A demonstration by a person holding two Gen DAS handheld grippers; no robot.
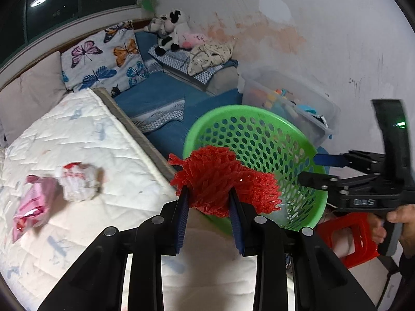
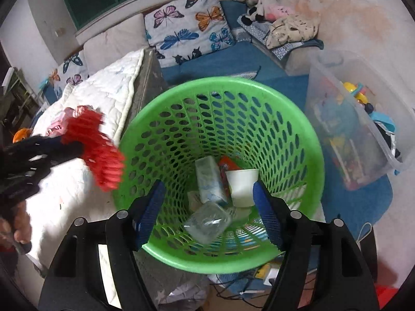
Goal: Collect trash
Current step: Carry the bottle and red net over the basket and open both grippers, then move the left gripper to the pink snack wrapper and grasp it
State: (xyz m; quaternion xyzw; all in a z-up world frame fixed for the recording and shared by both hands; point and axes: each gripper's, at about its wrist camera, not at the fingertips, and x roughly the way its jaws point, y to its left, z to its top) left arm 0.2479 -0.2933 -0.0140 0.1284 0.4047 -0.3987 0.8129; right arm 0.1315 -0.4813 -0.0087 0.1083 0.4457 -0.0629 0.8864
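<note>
A: What is the left gripper (image 1: 208, 202) holding?

B: A red yarn pom-pom (image 1: 223, 181), shaggy and frayed, pinched between its blue pads at lower centre of the left wrist view, in front of the green perforated basket (image 1: 306, 140).

A: And the right gripper (image 2: 207, 207)?

B: Its jaws stand spread, nothing between them, over the basket mouth. No earlier frame, so only that.

A: What lies inside?

B: A white paper cup (image 2: 242, 185), a clear plastic container (image 2: 207, 223), and a pale wrapper (image 2: 208, 181), all at the bottom.

A: Anything outside?

B: On the white quilted mattress (image 1: 85, 129), lower left, a pink packet (image 1: 33, 202) touching a crumpled white-and-red wrapper (image 1: 76, 181).
</note>
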